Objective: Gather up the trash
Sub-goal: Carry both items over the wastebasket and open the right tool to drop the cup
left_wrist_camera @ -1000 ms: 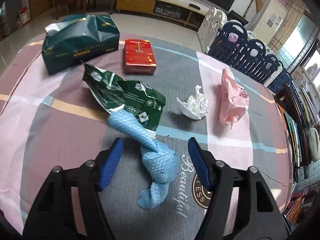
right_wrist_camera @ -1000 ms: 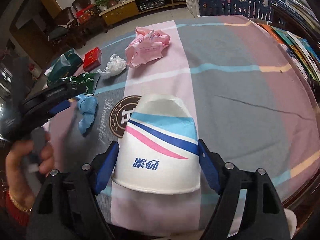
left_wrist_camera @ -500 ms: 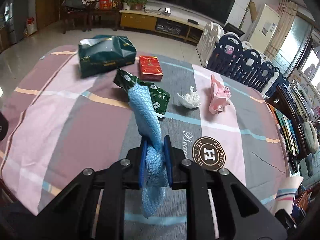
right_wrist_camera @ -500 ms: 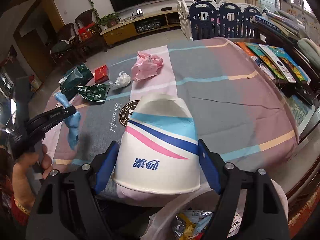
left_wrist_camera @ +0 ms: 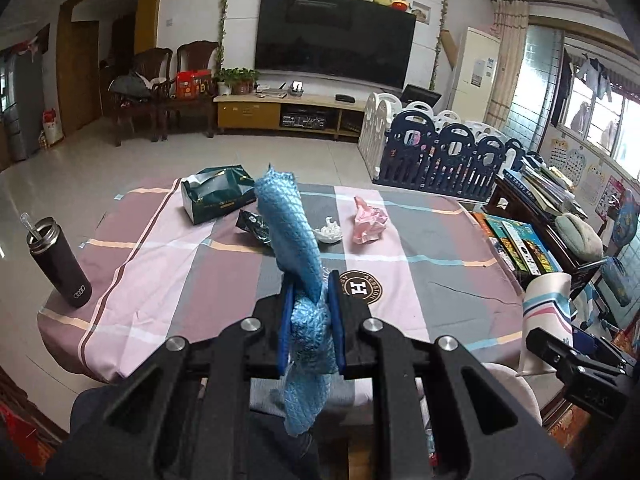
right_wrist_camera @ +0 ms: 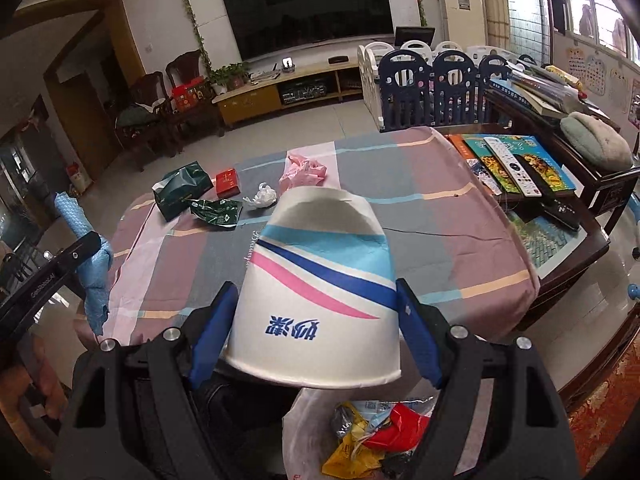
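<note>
Lying on checked tablecloth [left_wrist_camera: 168, 256]: green tissue pack [left_wrist_camera: 218, 194], green wrapper [right_wrist_camera: 216, 210], white wad [left_wrist_camera: 329, 232], pink wrapper [left_wrist_camera: 370, 224]. Trash bag [right_wrist_camera: 360, 436] below right gripper [right_wrist_camera: 314, 336], which clamps paper cup [right_wrist_camera: 320, 280]. Left gripper [left_wrist_camera: 310, 328], raised off table, pinches blue cloth [left_wrist_camera: 292, 232] tight.

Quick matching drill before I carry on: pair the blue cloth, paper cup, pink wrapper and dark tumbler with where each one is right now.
Things:
1. blue cloth
2. paper cup
3. pink wrapper
4. dark tumbler

Places:
A. lying on the tablecloth, far side
B. clamped in the left hand-held gripper
C. standing at the table's left edge
D. held upside down in the right hand-held gripper

Pairs: 1-B, 2-D, 3-A, 4-C
</note>
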`<action>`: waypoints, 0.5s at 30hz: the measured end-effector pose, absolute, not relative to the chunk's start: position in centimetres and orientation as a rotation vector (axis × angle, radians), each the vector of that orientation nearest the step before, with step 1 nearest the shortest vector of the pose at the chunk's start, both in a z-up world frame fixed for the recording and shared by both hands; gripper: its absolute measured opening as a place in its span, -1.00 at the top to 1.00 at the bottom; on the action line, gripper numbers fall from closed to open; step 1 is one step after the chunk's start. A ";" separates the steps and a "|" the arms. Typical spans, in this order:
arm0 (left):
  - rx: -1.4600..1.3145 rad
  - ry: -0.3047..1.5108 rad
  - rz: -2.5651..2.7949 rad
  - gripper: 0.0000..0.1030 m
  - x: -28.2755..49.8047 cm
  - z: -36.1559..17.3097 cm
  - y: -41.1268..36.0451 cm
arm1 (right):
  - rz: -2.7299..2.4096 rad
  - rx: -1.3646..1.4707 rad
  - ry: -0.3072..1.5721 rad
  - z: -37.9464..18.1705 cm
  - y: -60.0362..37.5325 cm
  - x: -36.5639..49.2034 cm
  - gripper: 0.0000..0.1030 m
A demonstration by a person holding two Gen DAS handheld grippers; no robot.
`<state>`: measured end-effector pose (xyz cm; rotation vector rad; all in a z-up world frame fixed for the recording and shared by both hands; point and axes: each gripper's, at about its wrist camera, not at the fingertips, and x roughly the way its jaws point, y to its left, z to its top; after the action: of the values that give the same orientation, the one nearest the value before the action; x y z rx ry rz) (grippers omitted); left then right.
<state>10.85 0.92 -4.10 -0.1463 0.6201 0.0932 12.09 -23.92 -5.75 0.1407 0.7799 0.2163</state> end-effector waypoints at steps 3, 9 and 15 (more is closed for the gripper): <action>-0.120 0.593 0.060 0.66 8.6 -2.8 -0.7 | 0.211 0.134 0.760 -4.8 -24.8 10.3 -0.49; -0.060 0.577 -0.035 0.66 5.0 -2.0 -4.9 | 0.194 0.133 0.758 -3.9 -26.8 7.7 -0.49; -0.038 0.566 -0.070 0.66 3.9 -1.6 -6.4 | 0.164 0.144 0.744 -3.2 -28.1 6.5 -0.49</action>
<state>3.92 -6.38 -1.57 -0.0385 0.5663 -0.0705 6.49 -28.12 -3.19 0.1443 0.7443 0.1645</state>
